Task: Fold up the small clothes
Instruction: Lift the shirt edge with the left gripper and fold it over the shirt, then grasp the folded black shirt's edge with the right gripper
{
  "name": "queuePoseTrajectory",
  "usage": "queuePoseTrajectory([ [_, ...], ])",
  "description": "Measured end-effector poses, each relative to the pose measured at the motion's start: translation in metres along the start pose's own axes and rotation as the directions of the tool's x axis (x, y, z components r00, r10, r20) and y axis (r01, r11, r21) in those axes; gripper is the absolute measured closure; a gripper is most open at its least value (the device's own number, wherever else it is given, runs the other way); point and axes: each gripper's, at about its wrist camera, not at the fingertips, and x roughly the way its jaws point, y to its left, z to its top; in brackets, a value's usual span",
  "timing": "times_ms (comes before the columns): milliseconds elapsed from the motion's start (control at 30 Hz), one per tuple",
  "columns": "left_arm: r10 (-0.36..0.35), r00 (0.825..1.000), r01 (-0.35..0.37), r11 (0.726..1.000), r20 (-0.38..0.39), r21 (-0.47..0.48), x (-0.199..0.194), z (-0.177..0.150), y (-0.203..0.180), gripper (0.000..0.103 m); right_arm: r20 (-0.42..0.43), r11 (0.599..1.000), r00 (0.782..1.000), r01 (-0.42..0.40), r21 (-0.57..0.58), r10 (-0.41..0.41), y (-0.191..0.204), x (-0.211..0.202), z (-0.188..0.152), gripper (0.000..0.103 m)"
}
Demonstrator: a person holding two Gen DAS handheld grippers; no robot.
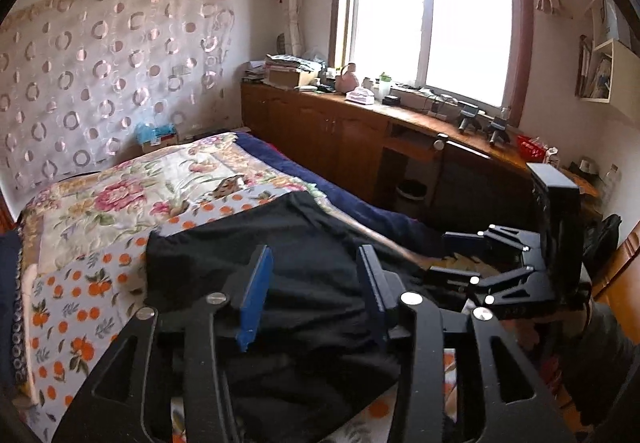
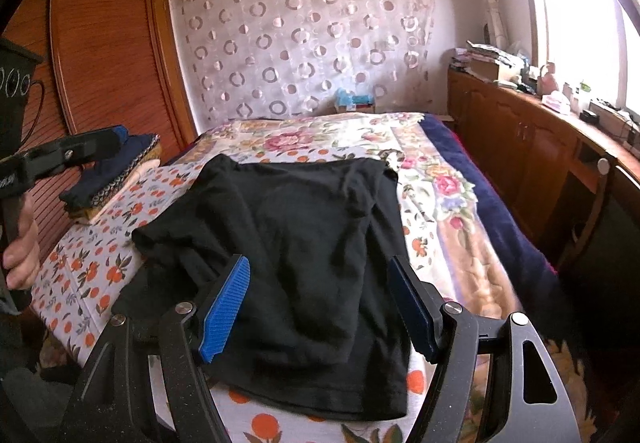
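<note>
A black garment (image 2: 296,231) lies partly folded on the orange-print sheet (image 2: 100,267) of the bed; it also shows in the left wrist view (image 1: 304,267). My right gripper (image 2: 320,307) is open and empty, its blue pads (image 2: 224,311) just above the garment's near part. My left gripper (image 1: 316,291) is open and empty above the garment's near edge. In the left wrist view the right gripper (image 1: 460,255) sits at the right by the bed's edge. In the right wrist view the left gripper (image 2: 96,147) is at the far left, held by a hand.
A stack of folded clothes (image 2: 116,179) sits at the bed's left side by a wooden wardrobe (image 2: 104,43). A floral quilt (image 2: 320,143) and a navy blanket (image 2: 472,179) cover the far bed. A cluttered wooden cabinet (image 1: 340,123) runs under the window.
</note>
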Motion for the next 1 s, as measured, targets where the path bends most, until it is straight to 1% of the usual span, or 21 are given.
queuePoseTrajectory([
  [67,0.004,1.0,-0.004,1.0,-0.001,-0.021,-0.006,-0.009,0.008,0.035,-0.011,1.0,1.0,-0.012,-0.005,0.012,0.003,0.006,0.0,0.03],
  [133,0.023,1.0,-0.023,0.999,-0.001,-0.036,-0.013,-0.019,0.017,0.029,-0.023,1.0,1.0,-0.022,-0.014,0.021,0.008,0.012,-0.001,0.03],
  [267,0.087,0.996,-0.087,0.995,-0.015,-0.052,-0.02,-0.039,0.032,0.029,-0.056,0.998,0.997,-0.048,-0.041,0.045,0.016,0.025,0.0,0.03],
  [333,0.103,0.994,-0.104,0.992,-0.026,-0.064,-0.023,-0.048,0.039,0.029,-0.081,0.996,0.995,-0.063,-0.068,0.058,0.023,0.032,-0.002,0.03],
  [500,0.145,0.989,-0.148,0.986,-0.041,-0.081,-0.026,-0.064,0.053,0.029,-0.161,0.986,0.985,-0.078,-0.144,0.055,0.028,0.051,-0.006,0.03],
  [567,0.151,0.988,-0.154,0.984,-0.045,-0.094,-0.027,-0.069,0.062,0.029,-0.191,0.983,0.98,-0.084,-0.161,0.053,0.027,0.058,-0.007,0.03],
  [633,0.158,0.986,-0.162,0.981,-0.048,-0.108,-0.027,-0.073,0.066,0.029,-0.21,0.982,0.975,-0.111,-0.15,0.078,0.022,0.061,-0.005,0.03],
  [667,0.161,0.986,-0.165,0.98,-0.049,-0.112,-0.027,-0.074,0.068,0.029,-0.21,0.983,0.974,-0.118,-0.143,0.087,0.019,0.062,-0.004,0.033],
  [700,0.165,0.985,-0.17,0.978,-0.051,-0.119,-0.026,-0.076,0.07,0.029,-0.213,0.982,0.973,-0.121,-0.143,0.089,0.018,0.064,-0.002,0.042],
  [733,0.167,0.985,-0.172,0.977,-0.053,-0.124,-0.027,-0.078,0.073,0.029,-0.218,0.982,0.972,-0.119,-0.146,0.086,0.015,0.066,0.0,0.047],
  [767,0.168,0.984,-0.174,0.976,-0.054,-0.13,-0.027,-0.079,0.075,0.029,-0.219,0.982,0.972,-0.118,-0.15,0.083,0.013,0.067,0.001,0.056],
  [833,0.172,0.984,-0.178,0.974,-0.052,-0.137,-0.028,-0.082,0.078,0.029,-0.223,0.979,0.971,-0.126,-0.16,0.089,0.012,0.069,0.004,0.079],
  [867,0.174,0.983,-0.18,0.974,-0.05,-0.139,-0.028,-0.083,0.079,0.029,-0.219,0.978,0.972,-0.125,-0.168,0.087,0.013,0.07,0.005,0.086],
  [900,0.176,0.983,-0.182,0.973,-0.048,-0.14,-0.029,-0.084,0.08,0.029,-0.208,0.976,0.974,-0.125,-0.179,0.087,0.013,0.068,0.007,0.091],
  [1000,0.181,0.982,-0.186,0.972,-0.044,-0.142,-0.032,-0.086,0.081,0.029,-0.128,0.971,0.987,-0.123,-0.205,0.098,0.021,0.051,0.013,0.093],
])
